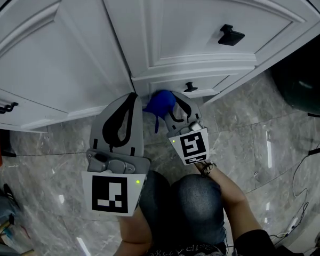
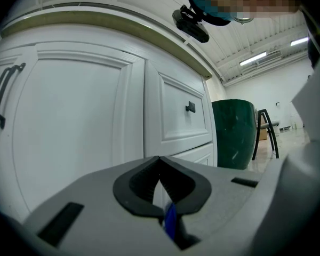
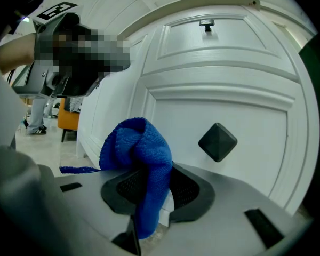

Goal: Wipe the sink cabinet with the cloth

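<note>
Blue cloth (image 3: 141,153) is pinched between the right gripper's (image 3: 156,188) jaws and bunches up above them, just ahead of the tool, close to the white sink cabinet (image 3: 229,100) and left of a black knob (image 3: 217,142). The left gripper (image 2: 160,164) alongside has its jaws pressed together on nothing.

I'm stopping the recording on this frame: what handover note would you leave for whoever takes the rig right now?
Right hand-held gripper: shut on the blue cloth, which is bunched above the jaws.
Left hand-held gripper: shut with nothing gripped, held low in front of the cabinet.
The cloth is at the foot of the cabinet, by the bottom drawer and left of its knob. I can't tell whether it touches the front.
Done: the cloth is in hand and at the cabinet. The frames don't show which panels have been wiped.
Left: wipe the drawer fronts and the doors.
</note>
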`<act>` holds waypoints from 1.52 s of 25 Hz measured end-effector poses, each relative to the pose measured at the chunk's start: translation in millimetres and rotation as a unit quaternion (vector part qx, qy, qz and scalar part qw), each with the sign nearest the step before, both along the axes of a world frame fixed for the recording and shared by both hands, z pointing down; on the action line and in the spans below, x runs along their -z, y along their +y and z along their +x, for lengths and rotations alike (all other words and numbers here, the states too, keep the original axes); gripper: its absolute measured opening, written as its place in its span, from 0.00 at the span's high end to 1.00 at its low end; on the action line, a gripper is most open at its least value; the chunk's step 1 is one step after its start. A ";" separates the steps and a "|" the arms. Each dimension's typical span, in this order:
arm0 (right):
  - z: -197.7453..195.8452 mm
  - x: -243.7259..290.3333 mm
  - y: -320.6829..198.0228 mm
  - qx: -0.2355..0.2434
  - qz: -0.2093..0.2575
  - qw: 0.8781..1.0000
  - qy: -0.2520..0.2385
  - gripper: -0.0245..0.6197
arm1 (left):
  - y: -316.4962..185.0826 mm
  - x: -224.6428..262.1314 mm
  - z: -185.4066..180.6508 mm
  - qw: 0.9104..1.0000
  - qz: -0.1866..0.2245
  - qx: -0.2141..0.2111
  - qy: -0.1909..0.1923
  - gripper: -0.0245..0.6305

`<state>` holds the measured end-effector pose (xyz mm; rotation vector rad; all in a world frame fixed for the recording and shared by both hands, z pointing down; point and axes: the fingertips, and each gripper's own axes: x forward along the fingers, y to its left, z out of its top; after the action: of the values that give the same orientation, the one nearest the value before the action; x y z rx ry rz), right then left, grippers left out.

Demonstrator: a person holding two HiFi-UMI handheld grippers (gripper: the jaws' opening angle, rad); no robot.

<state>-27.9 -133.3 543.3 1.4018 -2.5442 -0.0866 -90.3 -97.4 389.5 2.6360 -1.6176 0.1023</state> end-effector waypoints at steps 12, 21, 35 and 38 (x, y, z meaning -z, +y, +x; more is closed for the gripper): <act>14.5 -1.0 -1.9 -0.021 -0.004 1.000 -0.008 0.78 | 2.6 2.7 4.2 1.000 0.002 -0.005 0.000 0.96; 32.0 -2.3 -4.4 -0.047 -0.009 0.999 -0.022 0.78 | 2.9 2.0 8.7 1.000 -0.001 -0.009 -0.003 0.96; 54.5 -3.2 -7.0 -0.079 -0.014 0.996 -0.034 0.78 | 3.5 2.7 14.9 1.000 -0.001 -0.013 -0.004 0.96; 58.2 -3.2 -7.5 -0.085 -0.014 0.996 -0.037 0.78 | 4.2 3.7 15.5 1.000 0.001 -0.014 -0.006 0.96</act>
<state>30.4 -140.8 546.5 1.6308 -2.4610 0.0313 -74.8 -93.2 385.7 2.6648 -1.5862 0.1174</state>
